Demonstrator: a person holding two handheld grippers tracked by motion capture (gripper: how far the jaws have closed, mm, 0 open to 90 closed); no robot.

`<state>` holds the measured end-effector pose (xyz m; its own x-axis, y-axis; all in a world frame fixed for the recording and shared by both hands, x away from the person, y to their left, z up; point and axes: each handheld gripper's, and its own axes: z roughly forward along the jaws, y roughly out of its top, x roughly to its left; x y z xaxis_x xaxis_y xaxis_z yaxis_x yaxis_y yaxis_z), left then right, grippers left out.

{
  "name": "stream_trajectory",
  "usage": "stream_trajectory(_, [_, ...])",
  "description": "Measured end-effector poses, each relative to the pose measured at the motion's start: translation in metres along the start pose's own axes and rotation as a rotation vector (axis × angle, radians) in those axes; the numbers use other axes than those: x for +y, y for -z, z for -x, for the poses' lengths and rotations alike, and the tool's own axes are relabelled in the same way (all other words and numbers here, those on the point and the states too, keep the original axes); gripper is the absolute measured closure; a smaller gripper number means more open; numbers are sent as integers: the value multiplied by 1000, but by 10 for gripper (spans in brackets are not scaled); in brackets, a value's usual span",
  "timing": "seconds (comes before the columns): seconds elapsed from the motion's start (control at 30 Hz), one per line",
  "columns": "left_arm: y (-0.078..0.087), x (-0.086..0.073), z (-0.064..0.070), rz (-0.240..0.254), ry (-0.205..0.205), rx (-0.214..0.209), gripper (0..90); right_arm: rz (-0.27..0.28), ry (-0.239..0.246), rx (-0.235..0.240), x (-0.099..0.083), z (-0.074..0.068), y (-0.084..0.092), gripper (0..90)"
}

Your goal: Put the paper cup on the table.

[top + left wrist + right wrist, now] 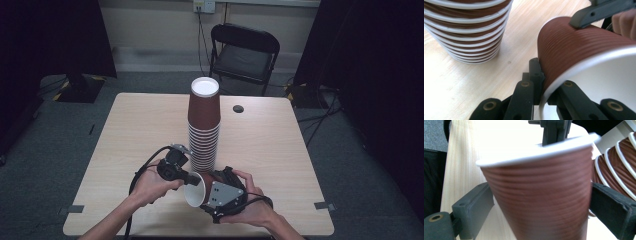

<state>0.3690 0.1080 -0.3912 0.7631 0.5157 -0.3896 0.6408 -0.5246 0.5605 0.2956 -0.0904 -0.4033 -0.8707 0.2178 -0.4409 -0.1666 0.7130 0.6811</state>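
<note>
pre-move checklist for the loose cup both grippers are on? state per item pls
1. Left gripper pinches the loose cup's rim, one jaw inside, one outside: ok.
2. Right gripper jaws flank the cup body; firm contact: cannot tell.
3. Cup lies on its side, mouth toward the person: ok.
4. Cup stack upright, inverted, apart from the loose cup: ok.
5. Table beside the stack bare for set-down: ok.

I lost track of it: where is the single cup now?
High view: the single cup lies sideways near the front table edge, between both grippers, beside the tall cup stack.
</note>
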Motion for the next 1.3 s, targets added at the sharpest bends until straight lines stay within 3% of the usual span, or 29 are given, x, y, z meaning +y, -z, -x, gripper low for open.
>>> stream_trajectory(0.03, [0, 0, 2, 9, 11, -1, 869, -2, 1, -2, 0, -1, -1, 78])
stream_trajectory(0.1, [0, 1, 5, 3, -5, 18, 870, -9, 15, -9, 2, -1, -4, 77])
stream_trajectory(0.27, [2, 0, 6, 18, 13, 11, 869, -4, 6, 10, 4, 2, -3, 76])
stream_trajectory(0.4, [0, 1, 6, 12, 12, 1, 867, 0, 10, 6, 6, -1, -7, 75])
stream_trajectory(0.43, [-1, 1, 6, 22, 30, -3, 866, 3, 7, 8, 6, -1, -8, 75])
stream_trajectory(0.7, [-5, 4, 5, 31, 63, -42, 863, 19, -16, 1, 4, 2, -7, 74])
stream_trajectory(0.83, [-12, 2, 9, 40, 54, -58, 858, 18, -29, 13, 2, -1, -10, 75])
stream_trajectory(0.9, [-14, 2, 12, 23, 31, -44, 854, 14, -31, 22, 2, -4, -10, 81])
stream_trajectory(0.97, [-14, 1, 12, 43, 34, -65, 850, 17, -39, 23, 1, -4, -8, 90])
stream_trajectory(1.03, [-13, 0, 10, 77, 34, -82, 813, 35, -76, 24, 0, -3, -4, 97])
stream_trajectory(1.13, [-13, -2, 9, 103, 32, -76, 763, 56, -112, 27, -2, 0, -1, 100])
stream_trajectory(1.3, [-9, -8, 6, 107, 20, -51, 705, 64, -117, 33, -2, -1, -2, 101])
